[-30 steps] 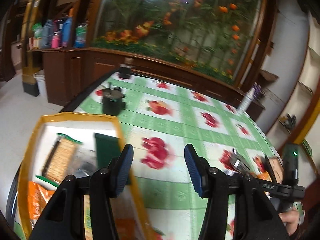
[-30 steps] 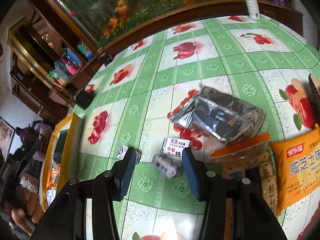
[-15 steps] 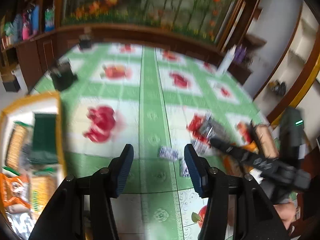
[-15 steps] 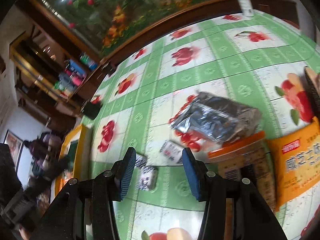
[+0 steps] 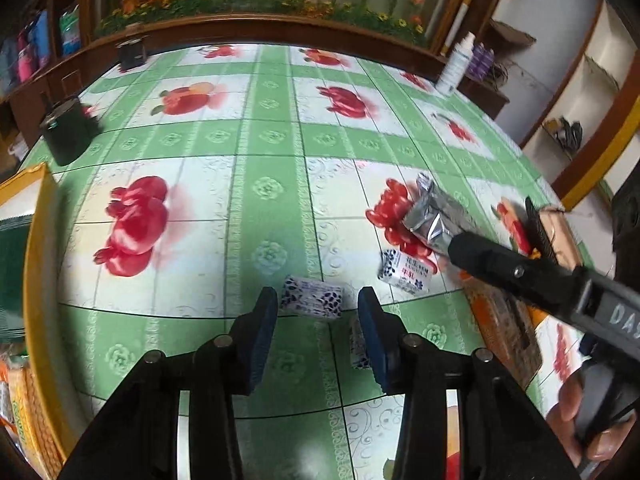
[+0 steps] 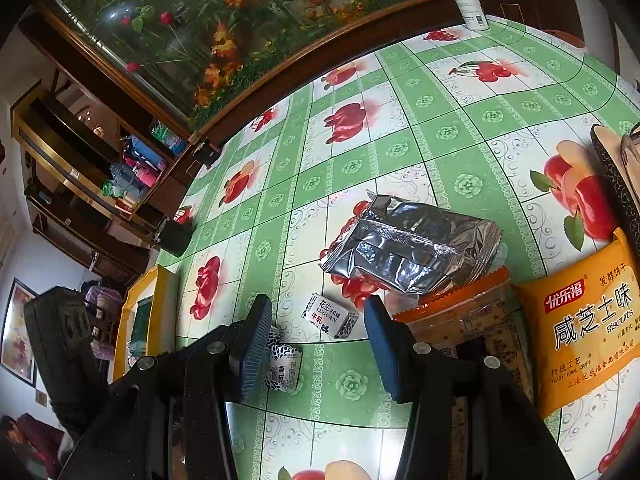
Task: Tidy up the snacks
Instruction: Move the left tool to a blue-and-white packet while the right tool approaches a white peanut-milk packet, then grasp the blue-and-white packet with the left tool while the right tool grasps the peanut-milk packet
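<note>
Three small blue-and-white candies lie on the green fruit-print tablecloth. One candy (image 5: 313, 301) sits just past the tips of my left gripper (image 5: 318, 304), in line with the gap. Its jaws are closing and the pads do not touch the candy. A second candy (image 5: 357, 350) is half hidden behind its right finger. The third candy (image 6: 330, 316) lies on the cloth between the fingers of my right gripper (image 6: 318, 316), which is open and apart from it. A silver packet (image 6: 412, 246) lies just beyond. The yellow tray (image 5: 38, 240) with snacks is at the left.
An orange cracker pack (image 6: 472, 320) and an orange biscuit bag (image 6: 588, 320) lie at the right. Two black boxes (image 5: 68, 132) and a white bottle (image 5: 456, 66) stand farther back. A dark flat object (image 6: 616, 184) lies at the right edge. A hand (image 5: 576, 412) holds the right tool.
My left gripper swung right from over the yellow tray to the candies, dropped lower, and its jaws narrowed. The right gripper stayed over the candies with little movement.
</note>
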### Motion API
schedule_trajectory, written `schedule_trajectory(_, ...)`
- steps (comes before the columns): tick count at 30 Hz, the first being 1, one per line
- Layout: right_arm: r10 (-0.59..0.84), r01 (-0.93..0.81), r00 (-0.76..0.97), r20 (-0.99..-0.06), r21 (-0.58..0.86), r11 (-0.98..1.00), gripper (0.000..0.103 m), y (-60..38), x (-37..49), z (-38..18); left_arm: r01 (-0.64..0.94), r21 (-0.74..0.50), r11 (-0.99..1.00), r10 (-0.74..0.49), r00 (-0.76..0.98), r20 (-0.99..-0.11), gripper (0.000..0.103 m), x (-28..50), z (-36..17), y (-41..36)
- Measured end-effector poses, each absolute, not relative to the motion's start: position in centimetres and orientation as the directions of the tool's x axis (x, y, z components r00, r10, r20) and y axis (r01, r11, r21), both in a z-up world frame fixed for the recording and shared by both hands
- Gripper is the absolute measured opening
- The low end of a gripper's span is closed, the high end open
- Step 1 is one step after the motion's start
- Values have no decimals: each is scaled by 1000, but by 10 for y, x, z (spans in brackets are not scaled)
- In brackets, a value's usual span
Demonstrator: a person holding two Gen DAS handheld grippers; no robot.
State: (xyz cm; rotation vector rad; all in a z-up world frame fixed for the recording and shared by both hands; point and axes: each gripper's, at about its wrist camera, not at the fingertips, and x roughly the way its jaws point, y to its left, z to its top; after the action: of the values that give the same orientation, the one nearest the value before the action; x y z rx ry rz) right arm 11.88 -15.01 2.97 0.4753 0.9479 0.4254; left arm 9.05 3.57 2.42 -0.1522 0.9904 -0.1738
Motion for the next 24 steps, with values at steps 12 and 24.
schedule_trajectory(12,490,-152,511,-706,487,860,52,-137,122,21,36,-251,967,-225,576,-786,31,90,20,62)
schedule_trajectory(24,351,-252,541,-764,251,935,51,-95,120,13,41,-294,955,-253,631,-733,31,74,41,75)
